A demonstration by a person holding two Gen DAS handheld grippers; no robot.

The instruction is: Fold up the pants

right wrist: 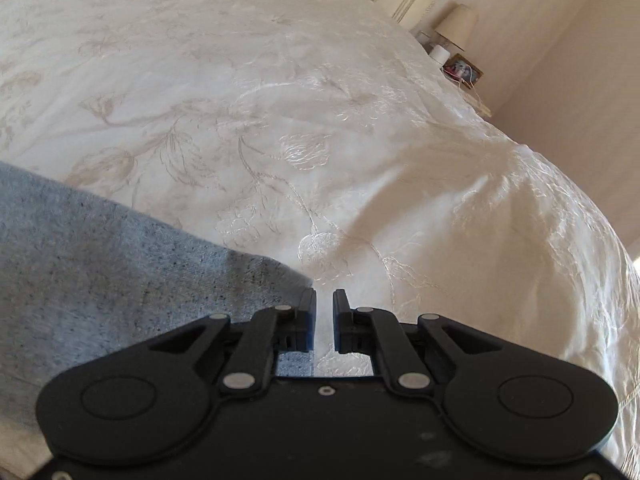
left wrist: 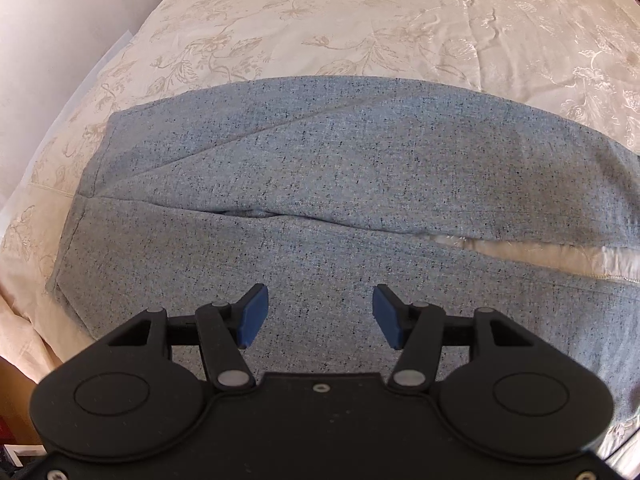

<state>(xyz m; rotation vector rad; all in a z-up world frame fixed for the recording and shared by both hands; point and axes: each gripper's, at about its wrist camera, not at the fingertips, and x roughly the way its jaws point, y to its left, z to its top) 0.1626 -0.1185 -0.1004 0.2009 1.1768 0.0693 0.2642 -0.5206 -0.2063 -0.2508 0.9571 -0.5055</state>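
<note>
On the bed, spread over a cream bedspread embroidered with pale floral stems, lie the pants, a grey-blue speckled fabric. From the left wrist view they fill the middle band from about 9 o'clock to 3 o'clock. One flap lies diagonally across the upper part, its edge running from 9 o'clock up toward 12 o'clock. A seam-like fold crosses the centre, and toward 3 o'clock the two cloth parts separate, exposing a narrow wedge of bedspread between them.

Left gripper: positioned at 6 o'clock in its own view, pointing steeply down over the lower cloth panel. Jaws stand well apart, blue pads facing each other, nothing between them but the fabric lying below. Whether the fingertips touch the fabric cannot be determined.

Right gripper: at 6 o'clock in its own view, over the edge of the pants. Jaws are drawn nearly together with only a thin slot remaining; pale bedspread shows through the slot and no cloth is pinched there. The grey-blue cloth occupies the sector from 7 to 9 o'clock, its edge running down to the left finger.

Background, right wrist view: at 1 o'clock a bedside table carrying a lamp, a white roll-like item and a small picture frame, against a plain wall.
</note>
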